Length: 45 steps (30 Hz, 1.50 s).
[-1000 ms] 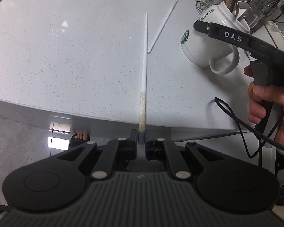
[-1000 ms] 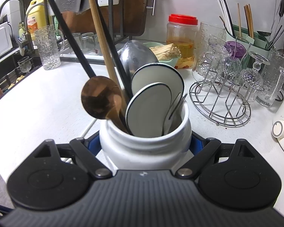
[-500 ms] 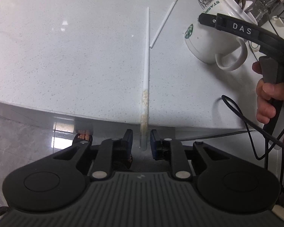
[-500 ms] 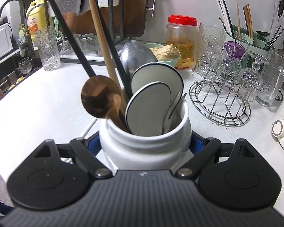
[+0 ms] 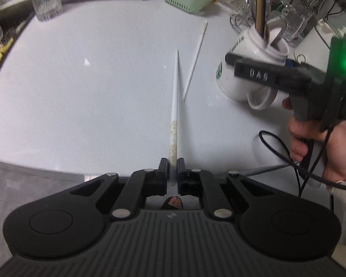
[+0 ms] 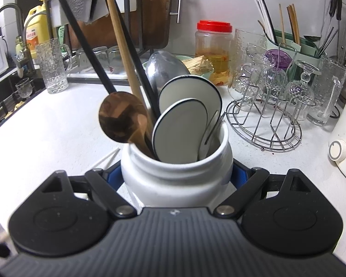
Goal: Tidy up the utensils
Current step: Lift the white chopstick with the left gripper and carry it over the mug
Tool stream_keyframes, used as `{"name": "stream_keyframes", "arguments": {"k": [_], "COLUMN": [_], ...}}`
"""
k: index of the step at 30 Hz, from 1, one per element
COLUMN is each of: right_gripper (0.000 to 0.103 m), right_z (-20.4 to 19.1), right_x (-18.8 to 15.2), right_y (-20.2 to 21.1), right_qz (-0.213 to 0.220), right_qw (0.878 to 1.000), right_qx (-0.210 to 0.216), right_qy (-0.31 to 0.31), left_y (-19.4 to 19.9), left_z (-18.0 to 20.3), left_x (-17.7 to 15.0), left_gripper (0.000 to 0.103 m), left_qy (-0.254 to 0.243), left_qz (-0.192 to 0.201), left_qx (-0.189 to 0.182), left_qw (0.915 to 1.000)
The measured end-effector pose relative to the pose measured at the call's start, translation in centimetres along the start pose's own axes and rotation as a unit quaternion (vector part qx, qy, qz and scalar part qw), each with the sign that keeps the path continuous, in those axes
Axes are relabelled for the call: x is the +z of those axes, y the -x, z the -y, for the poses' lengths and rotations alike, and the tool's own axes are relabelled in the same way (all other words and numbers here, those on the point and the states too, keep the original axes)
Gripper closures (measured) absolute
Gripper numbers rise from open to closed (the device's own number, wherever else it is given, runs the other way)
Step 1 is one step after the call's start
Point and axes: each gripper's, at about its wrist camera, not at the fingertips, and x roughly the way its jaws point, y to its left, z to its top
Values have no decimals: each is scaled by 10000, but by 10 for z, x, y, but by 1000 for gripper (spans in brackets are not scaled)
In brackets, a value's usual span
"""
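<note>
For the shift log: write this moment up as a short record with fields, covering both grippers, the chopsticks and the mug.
left gripper: jaws closing on the white chopstick, clamped at its speckled end
second chopstick: lying loose on the white counter, beside the held one
right gripper: shut on the white mug, fingers on both its sides
mug contents: wooden spoon, metal spoon, two white dark-rimmed spoons, dark and wooden handles
step left: held chopstick not yet in the mug

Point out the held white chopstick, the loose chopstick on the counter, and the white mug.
held white chopstick (image 5: pixel 174 106), left wrist view, on its plain white shaft.
loose chopstick (image 5: pixel 195 57), left wrist view, mid-length, lying on the counter.
white mug (image 6: pixel 176 180), right wrist view, on its front wall below the rim.
</note>
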Motion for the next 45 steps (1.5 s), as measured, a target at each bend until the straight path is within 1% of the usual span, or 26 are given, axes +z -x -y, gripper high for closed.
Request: {"name": "stream_keyframes", "arguments": {"k": [7,11,13,21,26,34,39,45], "right_gripper": [12,12,12,12,12,12,12,12], "right_z": [-1,-3,-4,-3,-4,-8,-8,-10], "right_x": [2,1,1,1,2,2,2,3], "right_y": [-1,0,0,-1,-2,-3,-4,-6], "right_qz": [-10,3,8,6,26,28,33,61], "right_qw": [9997,9995,9995,9995,9994,9991,9990,9989], "right_qx": [-96,-120,-122,-128,-154,-230,-237,-263], "right_qy": [-242,-285,-288,-294,-312,-365,-366,-384], "left_y": [49,70,78,87,89,95,101,101], "left_z": [0,2,4,13,10,21,26,33], "left_x": [36,54,62,87,115,159,182,200], "left_gripper": [95,95,95,95,95,95,95,95], "left_qy": [-282,-425,-506,-899,-1203,-1860,-2071,-2304], "left_qz": [404,634,685,621,529,385,340,251], "left_qx": [200,254,254,166,104,74,18,-28], "left_qw": [9986,9968,9960,9939,9913,9818,9777,9728]}}
